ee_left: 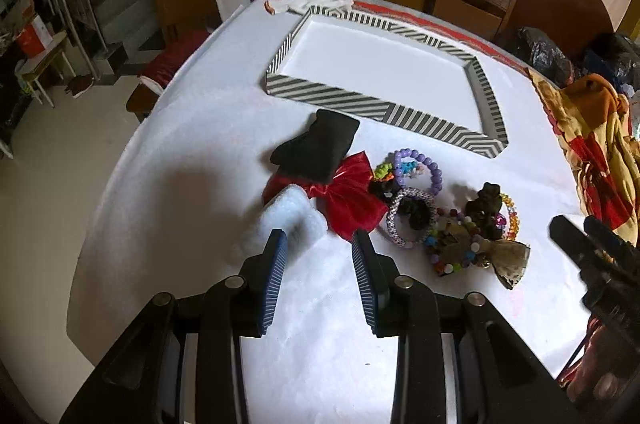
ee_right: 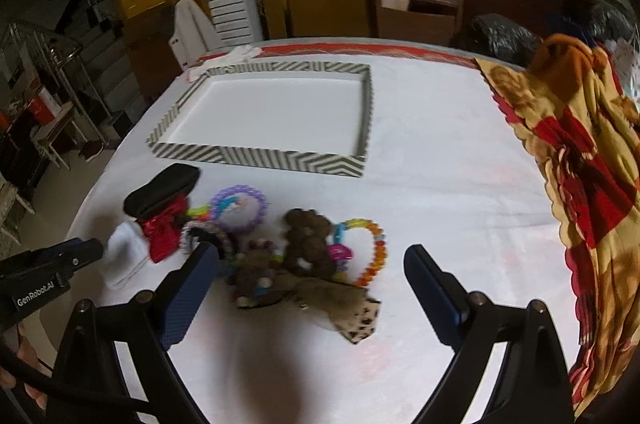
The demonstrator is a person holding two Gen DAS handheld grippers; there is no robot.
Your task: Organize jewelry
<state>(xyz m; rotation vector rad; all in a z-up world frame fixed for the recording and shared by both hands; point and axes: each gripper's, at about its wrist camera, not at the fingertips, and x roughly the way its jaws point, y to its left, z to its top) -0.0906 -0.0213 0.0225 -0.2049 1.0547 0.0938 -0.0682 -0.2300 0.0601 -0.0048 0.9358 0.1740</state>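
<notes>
White cloth covered the table point(ee_left: 168, 208), and on its far half lay a shallow rectangular tray point(ee_left: 328, 95) with grey-and-white striped walls and a bare white floor; in the left wrist view its long axis ran from far left to near right. A patterned red-and-yellow cloth point(ee_right: 576, 160) was heaped along the table's right edge.

Nearer than the tray, the jewelry and hair pieces sat in a loose cluster strung left to right. At its left end a black fabric piece point(ee_left: 316, 148) lay with its long axis pointing toward the tray's near wall, overlapping a shiny red bow point(ee_left: 348, 200). Just beside the bow were a white fluffy piece point(ee_left: 288, 216), a purple bead bracelet point(ee_left: 420, 168) and a braided grey-purple band point(ee_left: 404, 220) ringing a black scrunchie. Right of these lay a dark brown scrunchie point(ee_right: 308, 240), touching an orange-and-blue bead bracelet point(ee_right: 372, 252), with a brown gauzy bow point(ee_left: 504, 256) nearest the cameras.

The left gripper point(ee_left: 320, 244) hovered near the white piece and the red bow, its jaws parted and holding nothing. The right gripper point(ee_right: 312, 264) hung over the cluster's right half, jaws spread wide and gripping nothing.
</notes>
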